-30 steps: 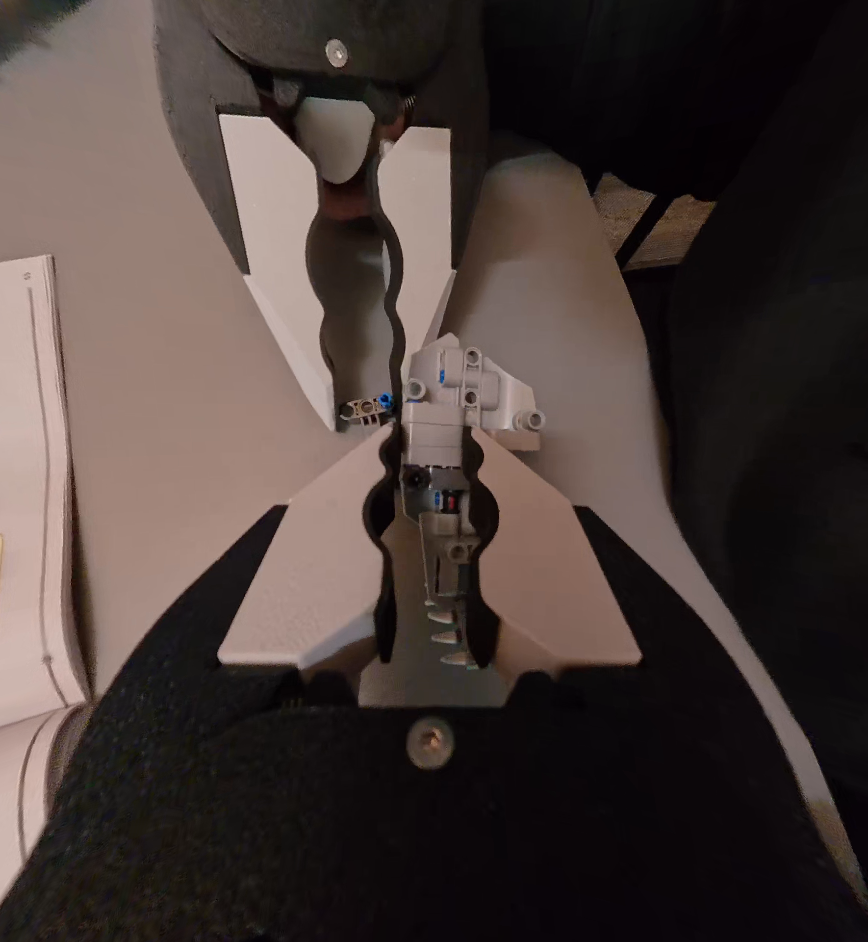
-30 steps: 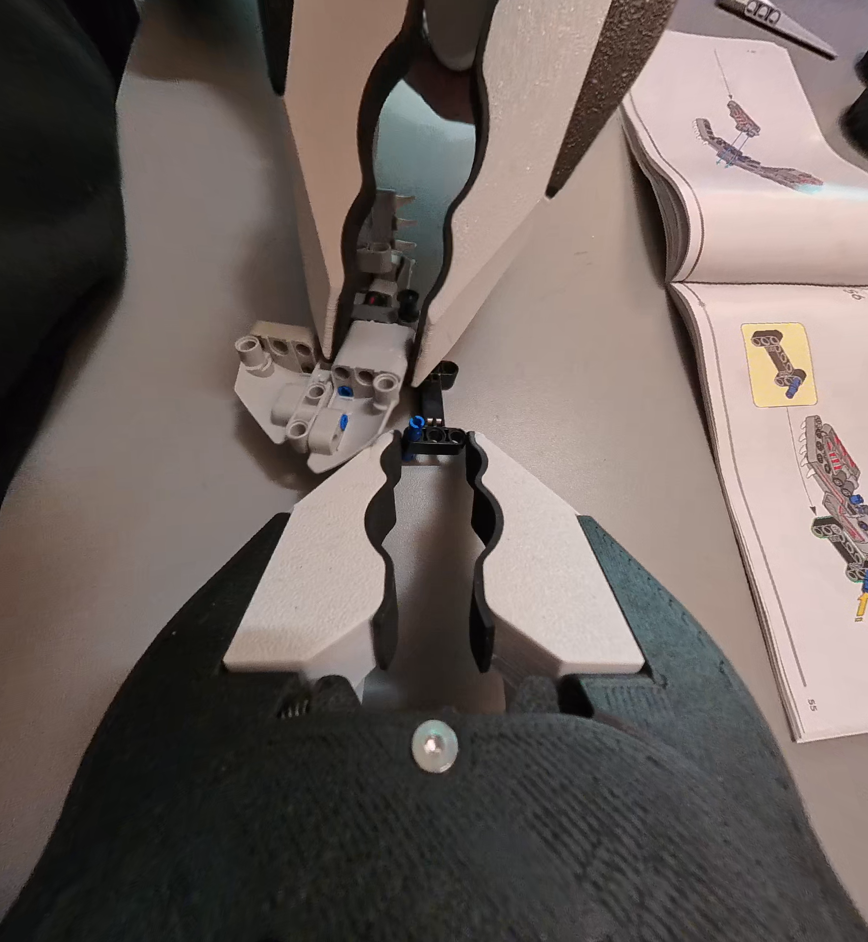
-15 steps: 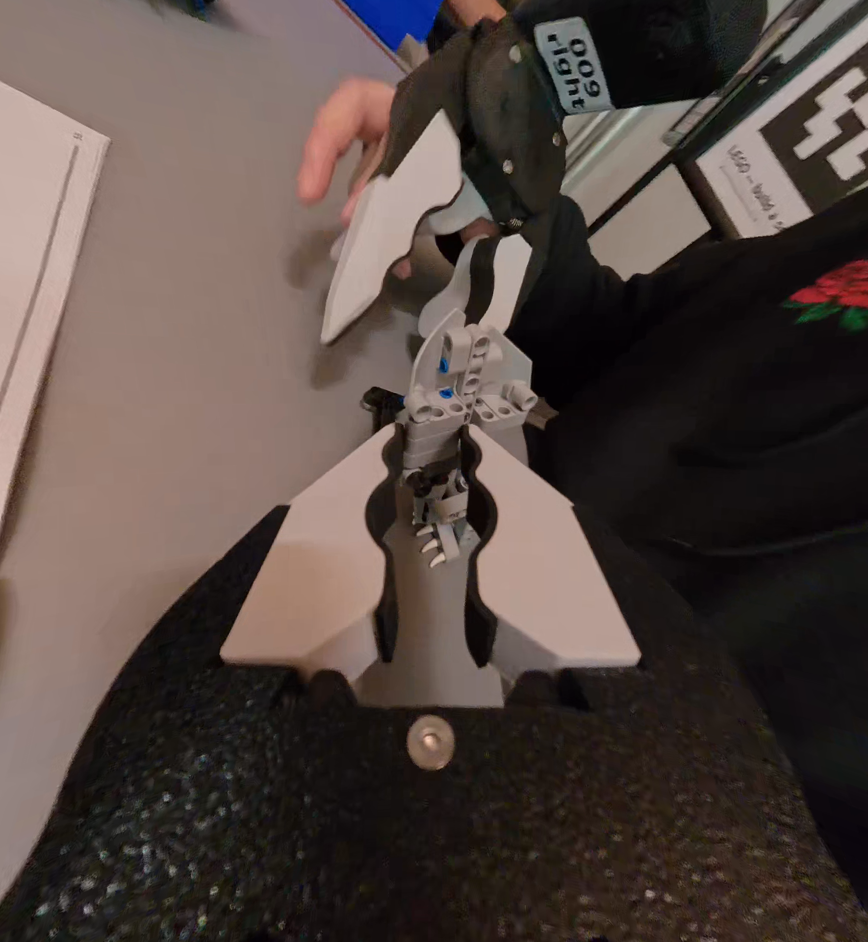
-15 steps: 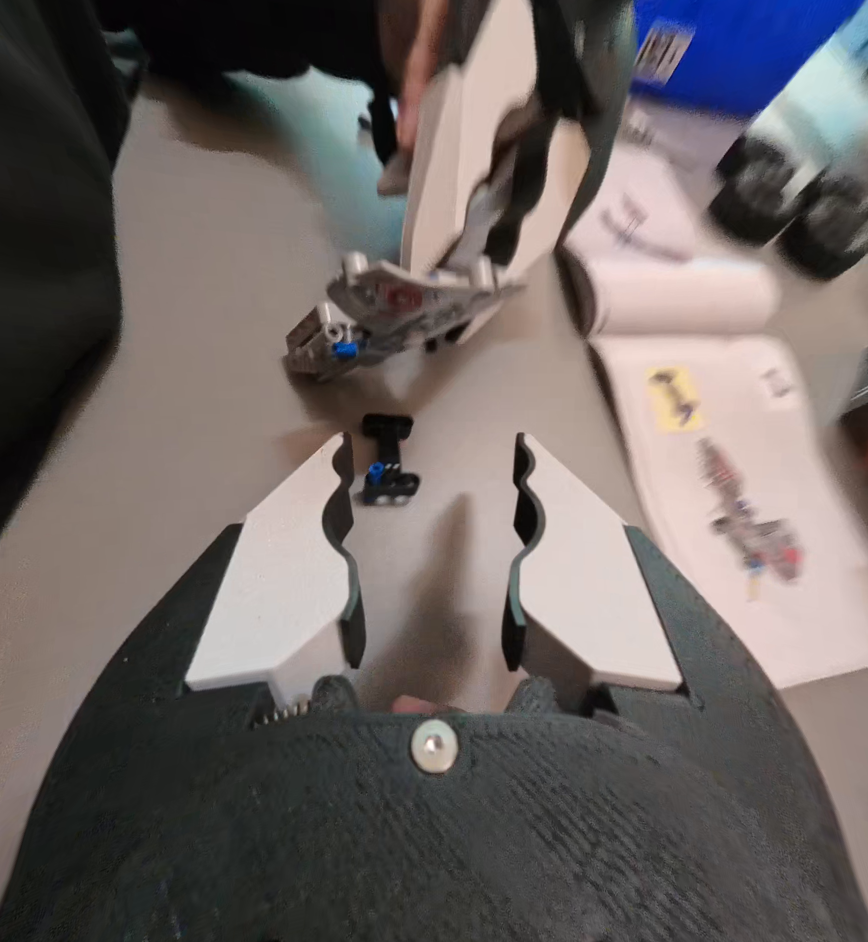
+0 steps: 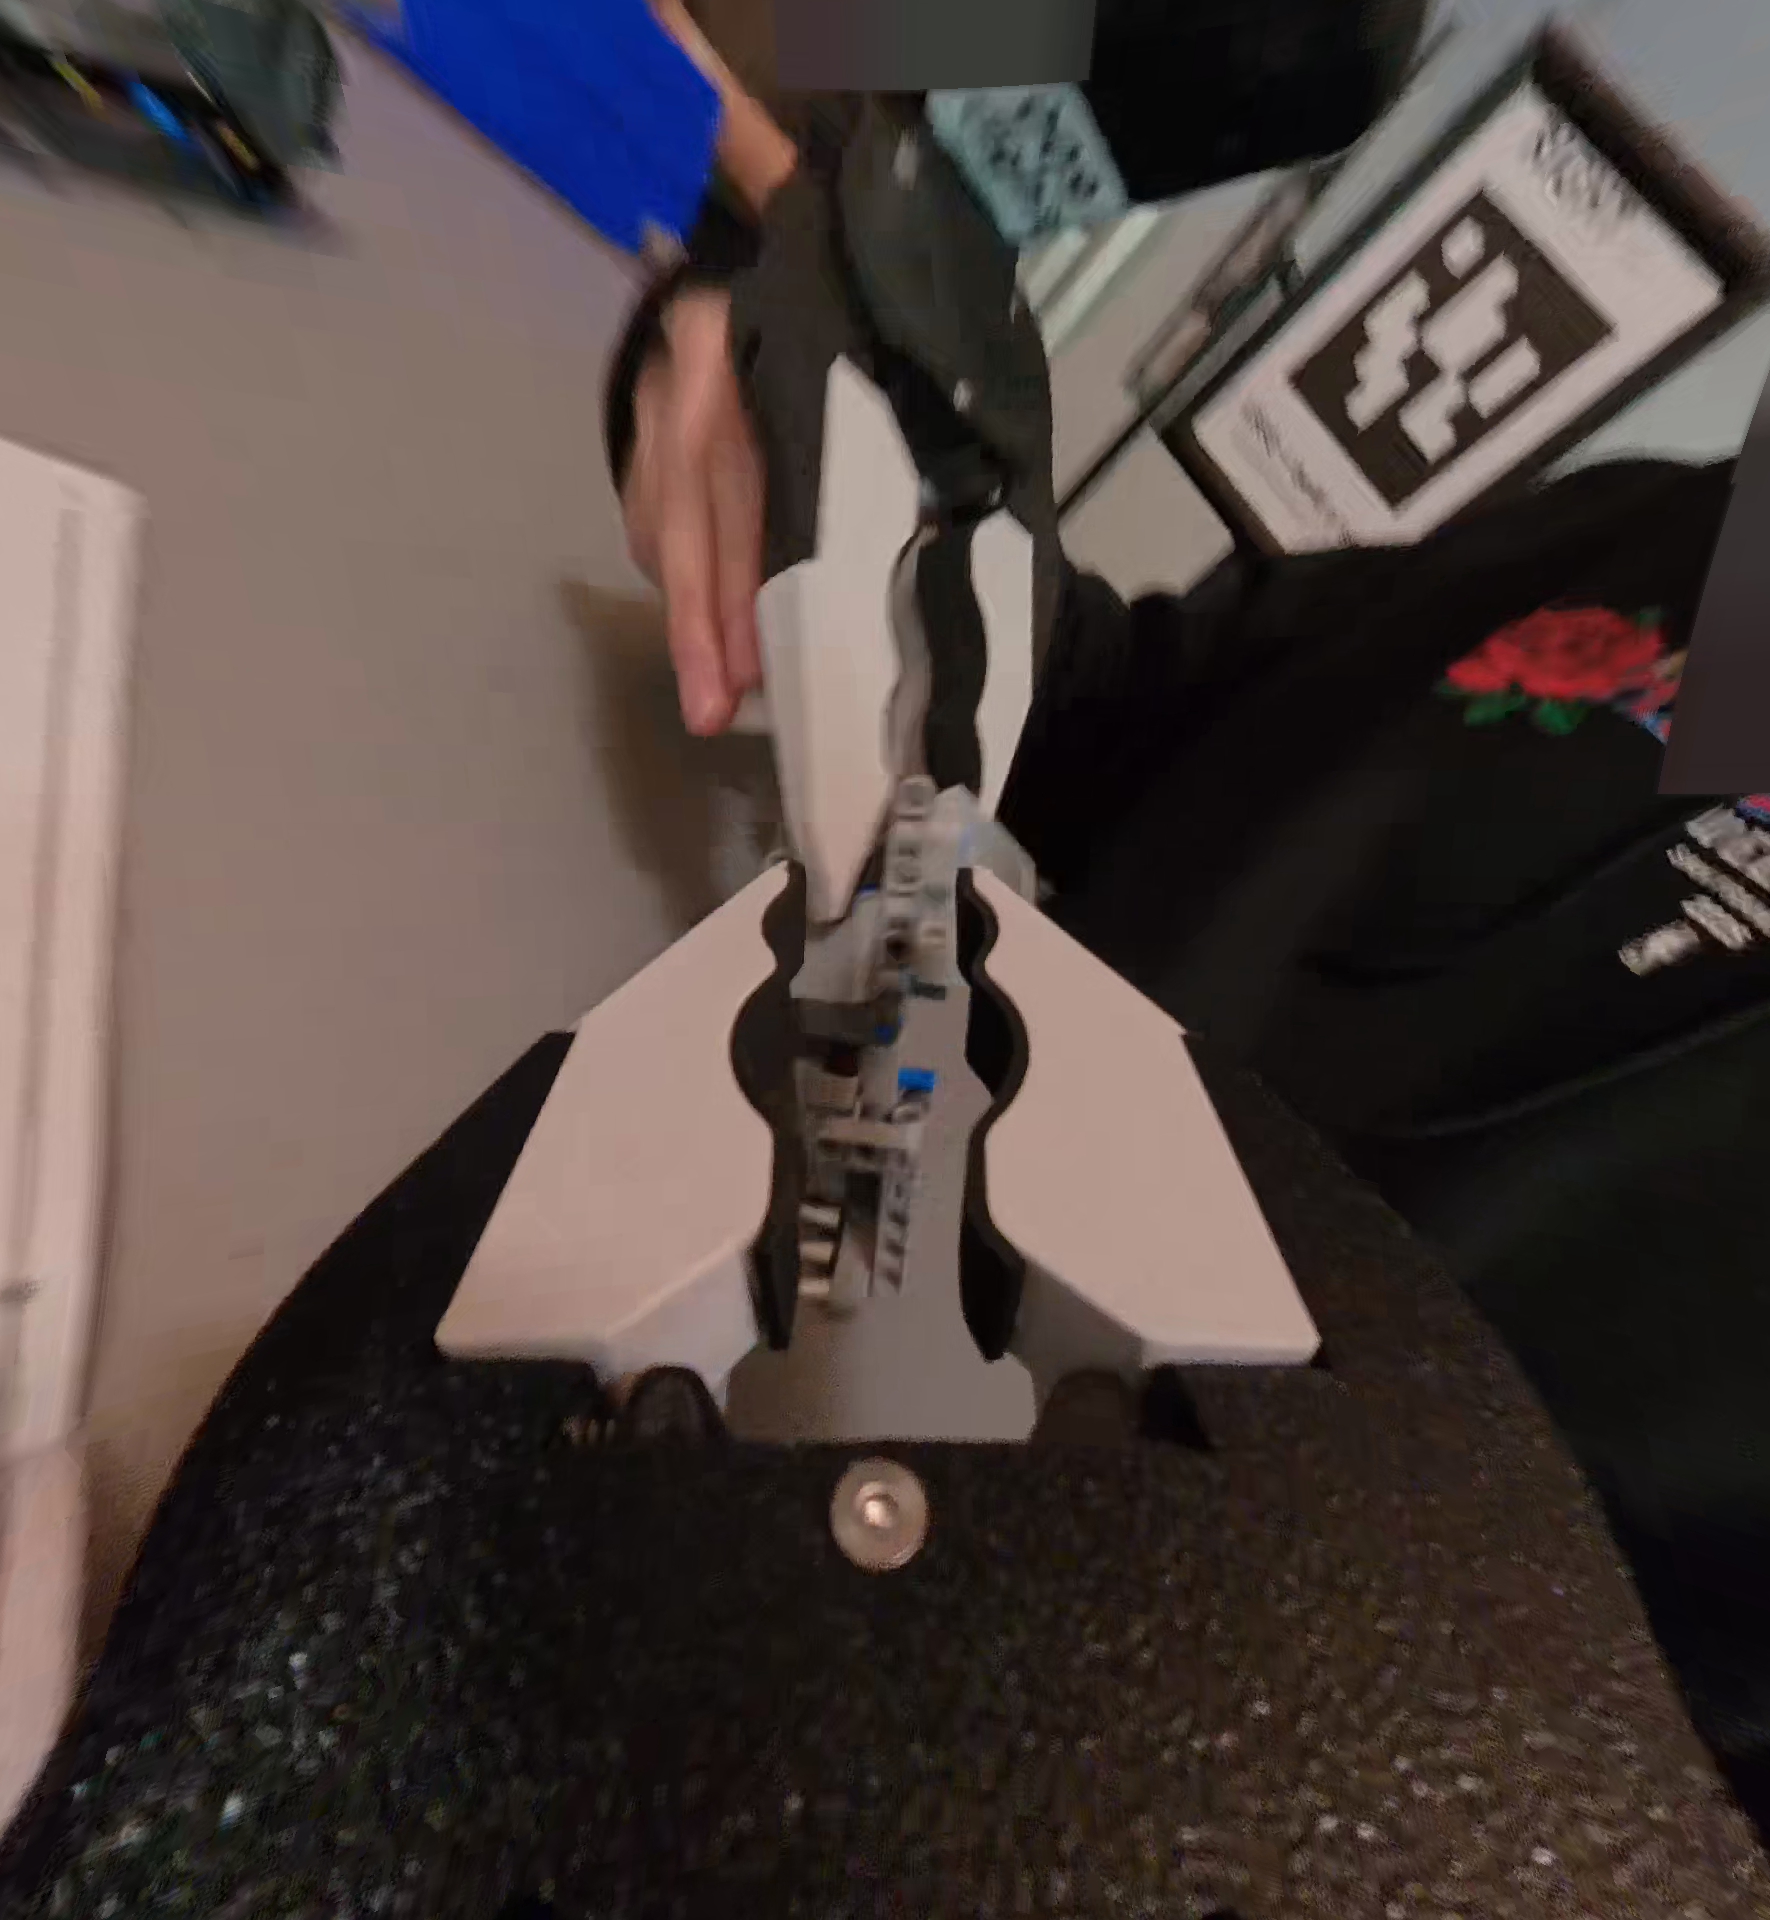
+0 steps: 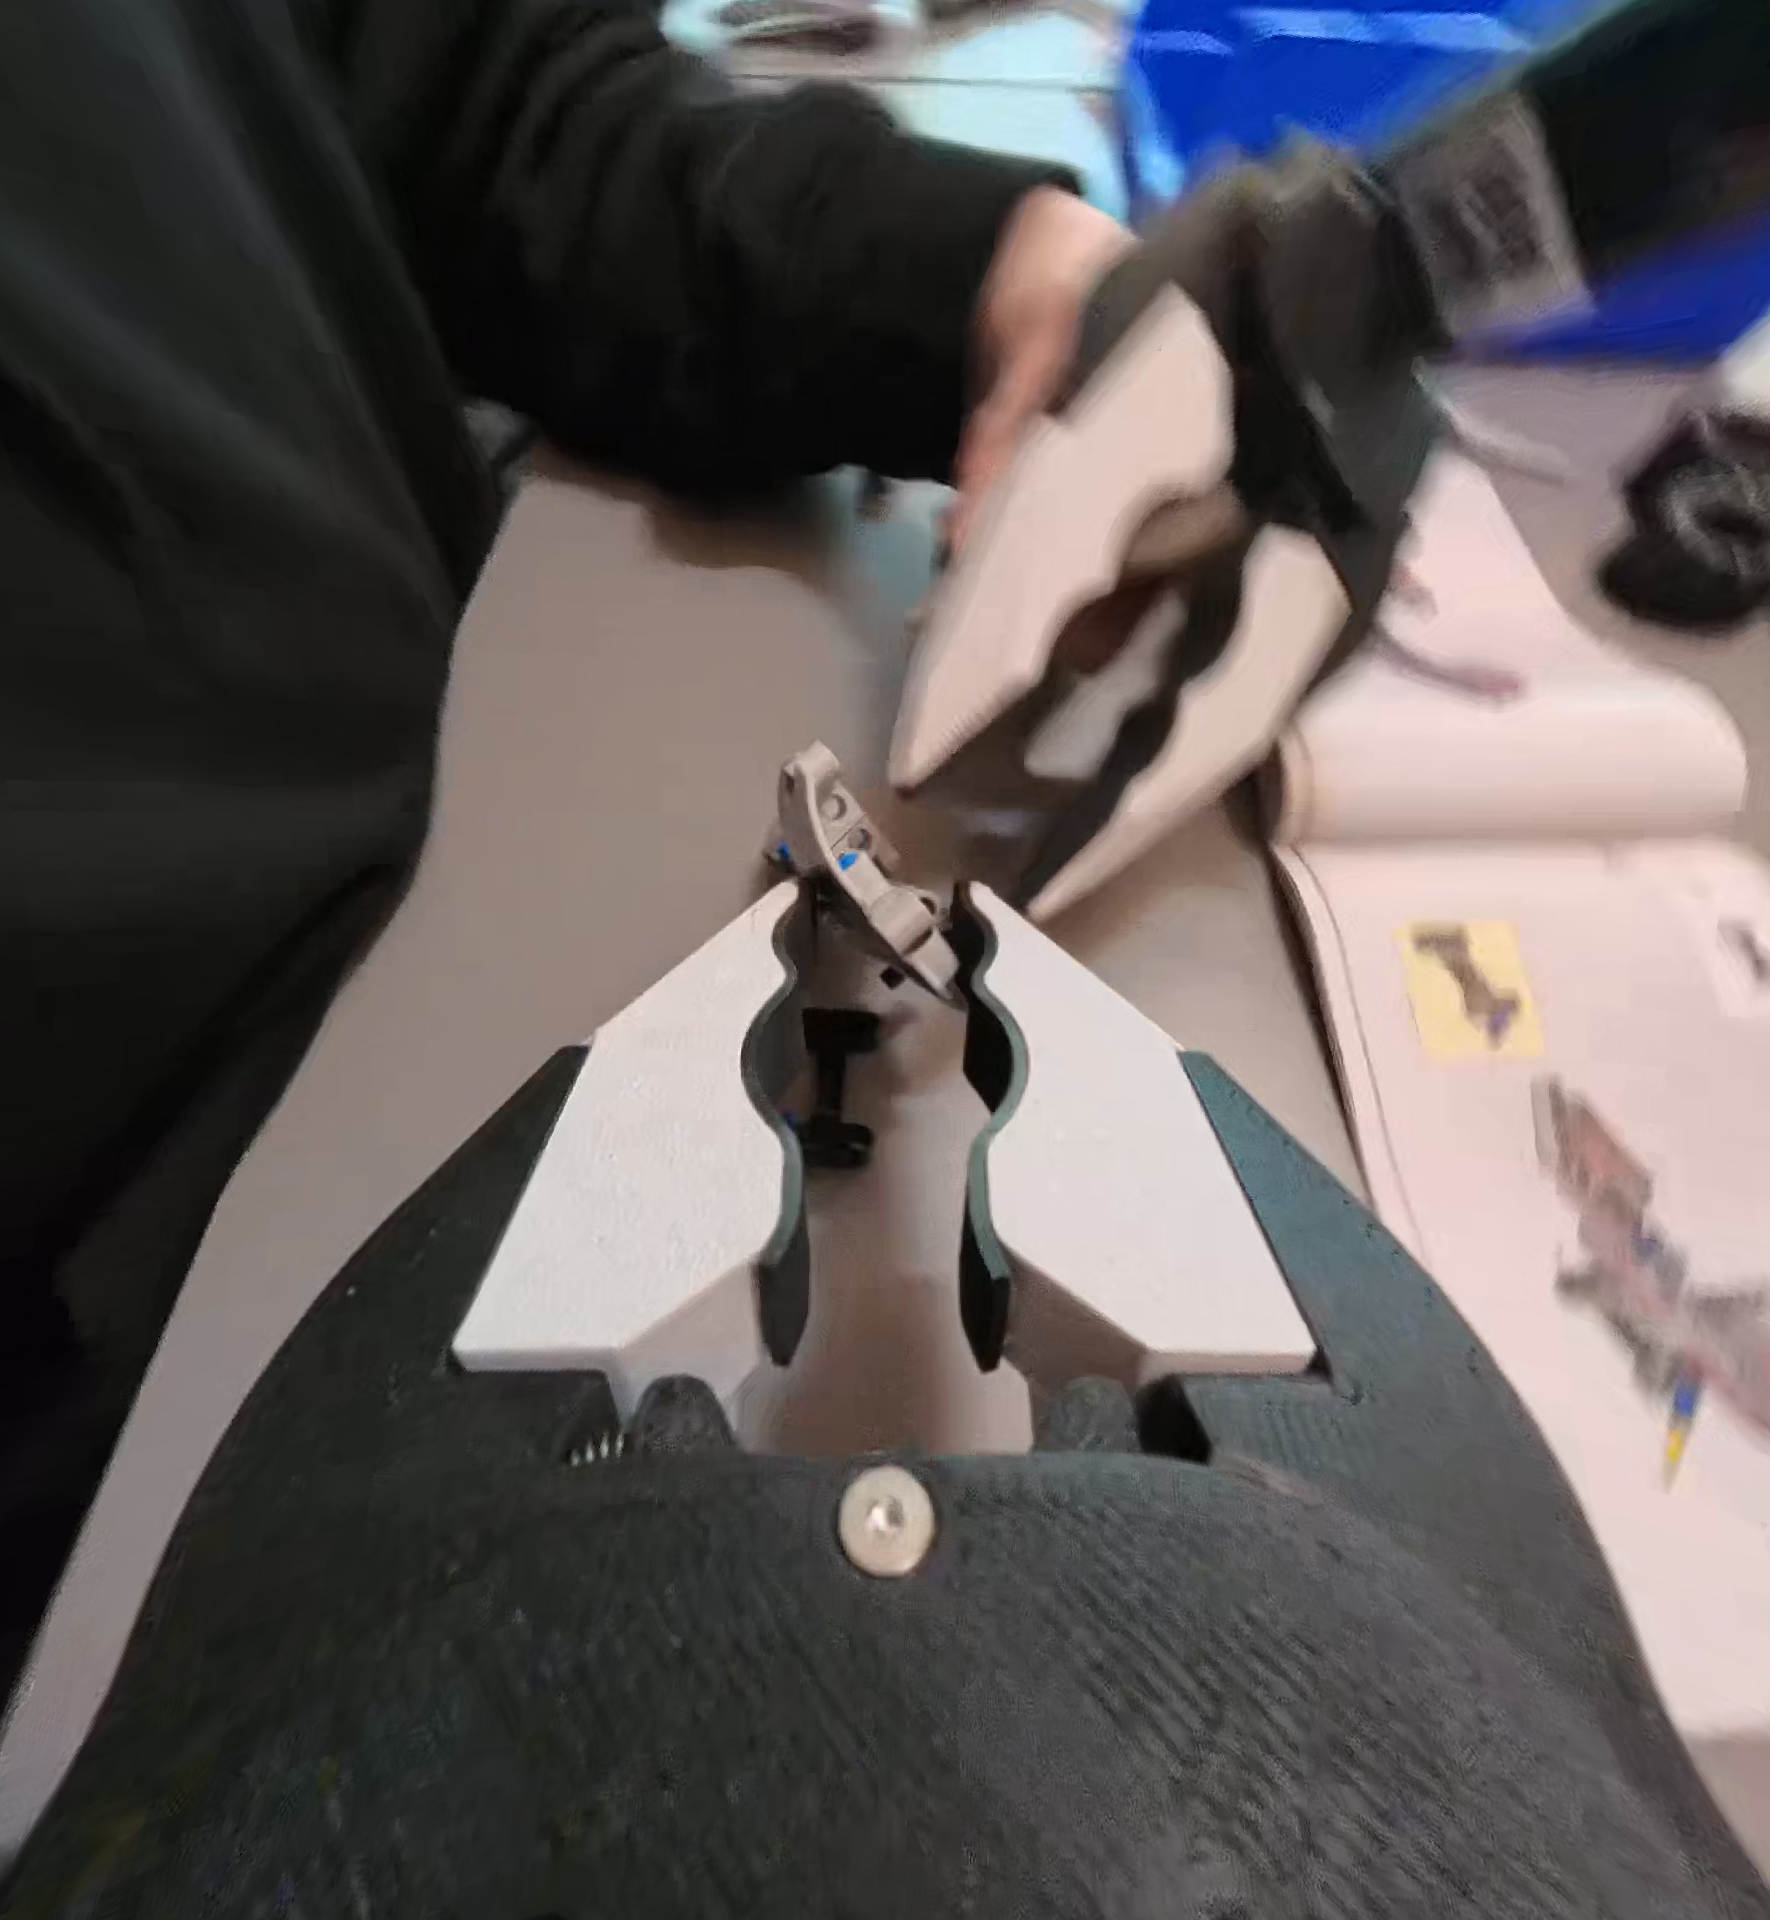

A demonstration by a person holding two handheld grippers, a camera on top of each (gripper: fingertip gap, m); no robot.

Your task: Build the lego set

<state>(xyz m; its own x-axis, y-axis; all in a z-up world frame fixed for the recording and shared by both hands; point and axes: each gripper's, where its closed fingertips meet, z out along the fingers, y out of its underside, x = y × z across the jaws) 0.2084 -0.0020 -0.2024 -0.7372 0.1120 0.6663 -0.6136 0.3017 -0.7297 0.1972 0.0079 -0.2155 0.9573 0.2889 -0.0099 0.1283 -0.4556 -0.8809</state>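
Note:
A grey lego model (image 5: 870, 1091) with white teeth and blue pins lies lengthwise between the fingers of my left gripper (image 5: 876, 883), which is shut on it above the grey table (image 5: 341, 623). The right gripper (image 5: 902, 842) comes in from the far side onto the model's far end. In the right wrist view, my right gripper (image 6: 876, 904) has its tips closed around the model's finned end (image 6: 839, 852). A small black lego piece (image 6: 834, 1091) with a blue pin lies on the table under the right fingers. The left gripper (image 6: 974, 831) is blurred beyond.
An open instruction booklet (image 6: 1587, 1039) lies to the right; it also shows at the left edge of the left wrist view (image 5: 8, 935). Black tyres (image 6: 1712, 540) and a blue box (image 6: 1276, 125) stand behind it. A person's dark sleeve (image 6: 652, 260) fills the left. The tips of both grippers are at nearly the same place.
My right gripper let go of the black piece, opened wide, then narrowed around the model's end. My left gripper tilted up off the table with the model.

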